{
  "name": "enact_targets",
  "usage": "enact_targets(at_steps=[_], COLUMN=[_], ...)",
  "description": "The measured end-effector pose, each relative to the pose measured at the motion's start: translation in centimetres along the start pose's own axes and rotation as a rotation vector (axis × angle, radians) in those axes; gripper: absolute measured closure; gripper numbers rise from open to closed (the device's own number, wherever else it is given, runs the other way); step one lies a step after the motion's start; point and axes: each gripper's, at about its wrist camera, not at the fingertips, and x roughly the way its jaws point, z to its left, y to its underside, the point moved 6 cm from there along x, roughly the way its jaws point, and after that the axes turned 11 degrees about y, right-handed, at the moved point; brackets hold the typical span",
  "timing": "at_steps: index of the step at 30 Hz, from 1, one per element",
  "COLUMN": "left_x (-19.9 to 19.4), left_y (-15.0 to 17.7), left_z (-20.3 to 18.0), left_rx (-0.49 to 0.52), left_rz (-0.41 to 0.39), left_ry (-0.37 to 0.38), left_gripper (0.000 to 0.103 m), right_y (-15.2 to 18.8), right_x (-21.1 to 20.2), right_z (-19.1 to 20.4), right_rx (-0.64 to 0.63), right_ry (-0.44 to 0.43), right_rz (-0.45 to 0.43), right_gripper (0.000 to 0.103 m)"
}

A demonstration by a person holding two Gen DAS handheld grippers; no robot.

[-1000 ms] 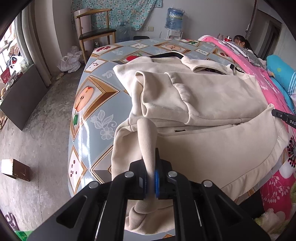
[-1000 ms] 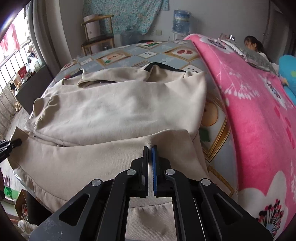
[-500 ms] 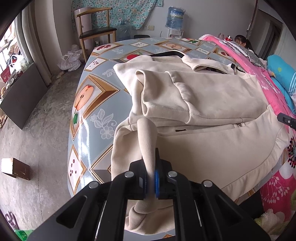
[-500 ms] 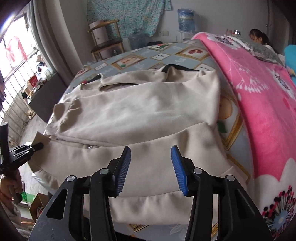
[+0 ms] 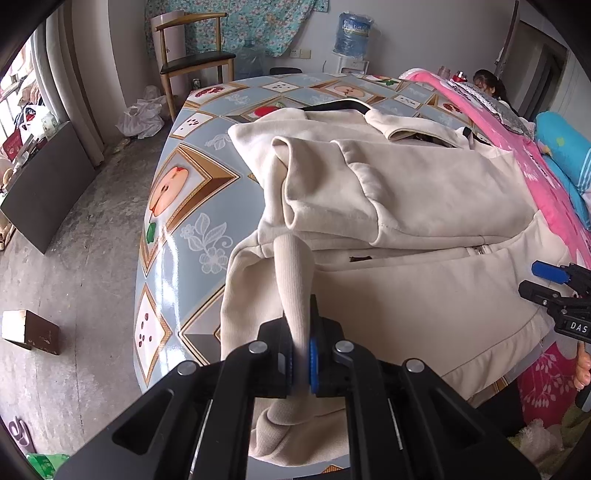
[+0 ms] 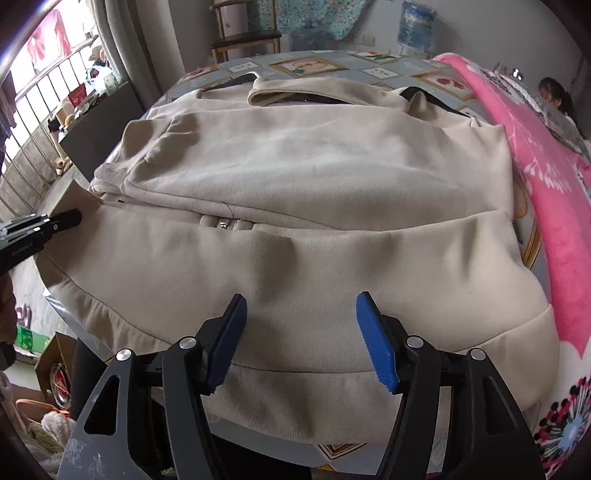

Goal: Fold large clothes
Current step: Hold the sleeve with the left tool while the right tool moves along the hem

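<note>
A large cream jacket [image 5: 424, 192] lies spread on the table, sleeves folded across its body, zipper pull [image 6: 221, 222] at the middle. My left gripper [image 5: 301, 354] is shut on the ribbed cuff [image 5: 295, 273] of a sleeve at the jacket's left edge, and shows at the left in the right wrist view [image 6: 44, 225]. My right gripper [image 6: 299, 332] hovers over the jacket's lower panel near the hem [image 6: 314, 398]. Its jaws are opening, and nothing is between the blue pads [image 6: 373, 347]. Its tip shows at the right edge of the left wrist view [image 5: 554, 284].
The table [image 5: 177, 192] wears a glossy grey-blue cloth with fruit pictures. A pink blanket [image 6: 546, 177] covers its right side. A person [image 5: 487, 83] sits at the far right. A wooden chair [image 5: 195, 62] and a water bottle [image 5: 356, 27] stand behind; a box [image 5: 29, 332] lies on the floor.
My right gripper let go of the fold of fabric that it pinched, spread its jaws wide and shifted along the lower panel toward the jacket's middle. The left gripper kept still, gripping the cuff.
</note>
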Motion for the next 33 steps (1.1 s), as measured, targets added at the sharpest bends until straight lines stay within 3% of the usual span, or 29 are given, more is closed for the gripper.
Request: enact_targets(at_steps=[5, 33], left_x=[0.0, 0.8], left_y=[0.0, -0.1], left_z=[-0.4, -1.2], left_rx=[0.015, 0.058], left_rz=[0.005, 0.046], left_ry=[-0.026, -0.131], left_gripper=[0.096, 0.096], right_y=[0.2, 0.6], right_x=[-0.3, 0.8], right_z=[0.7, 0.7], right_rx=[-0.007, 0.008], right_ry=[-0.028, -0.059], right_rz=[-0.005, 0.020], right_gripper=[0.029, 0.024])
